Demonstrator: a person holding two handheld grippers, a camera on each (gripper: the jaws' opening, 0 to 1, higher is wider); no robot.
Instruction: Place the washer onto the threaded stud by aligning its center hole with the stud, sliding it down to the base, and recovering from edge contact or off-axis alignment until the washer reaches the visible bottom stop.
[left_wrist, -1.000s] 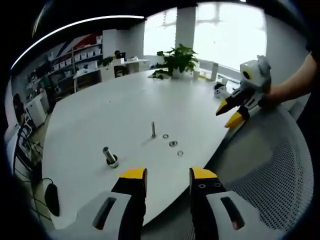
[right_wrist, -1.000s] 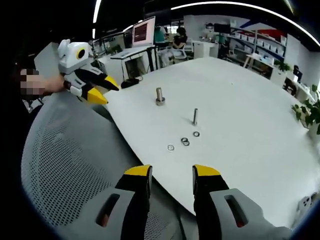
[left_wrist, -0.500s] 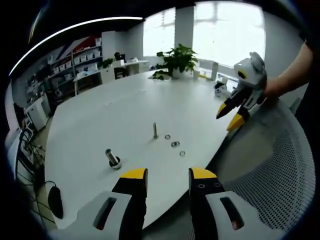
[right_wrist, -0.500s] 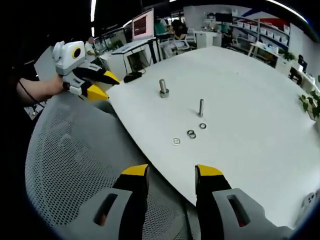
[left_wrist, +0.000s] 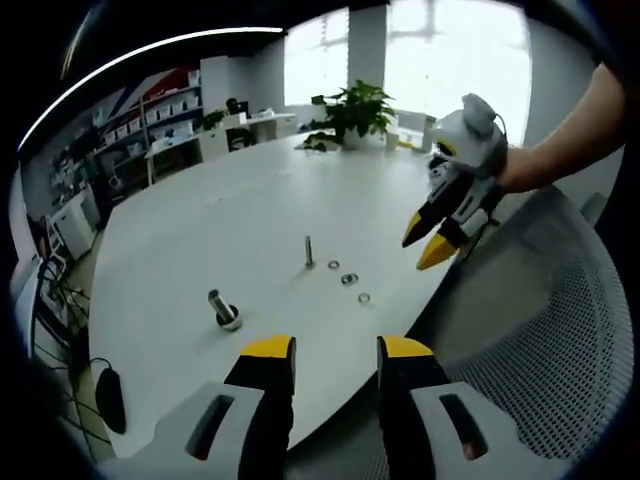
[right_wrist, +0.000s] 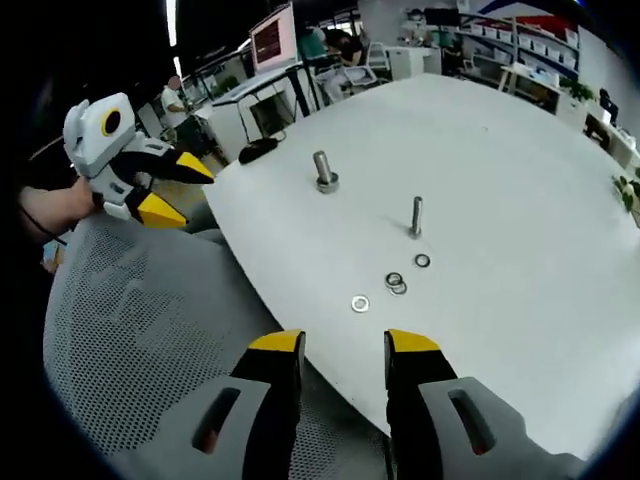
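A thin threaded stud (left_wrist: 309, 251) (right_wrist: 416, 216) stands upright on the white table (left_wrist: 240, 215) (right_wrist: 520, 200). Three washers lie flat beside it: one close by (left_wrist: 333, 265) (right_wrist: 423, 261), one in the middle (left_wrist: 348, 278) (right_wrist: 396, 283) and one nearest the edge (left_wrist: 364, 297) (right_wrist: 360, 303). My left gripper (left_wrist: 336, 348) (right_wrist: 185, 193) is open and holds nothing, off the table's edge. My right gripper (right_wrist: 343, 343) (left_wrist: 420, 251) is open too, empty, hovering above the table edge a little short of the washers.
A thicker bolt with a collar (left_wrist: 222, 310) (right_wrist: 322, 170) stands left of the stud. A grey mesh chair back (left_wrist: 530, 350) (right_wrist: 140, 330) lies between me and the table edge. A black mouse (left_wrist: 103, 398) (right_wrist: 262, 148) lies at the rim. A potted plant (left_wrist: 352, 112) stands far across.
In the left gripper view the right gripper has come down and in toward the washers. In the right gripper view the washers look nearer and the left gripper sits further left.
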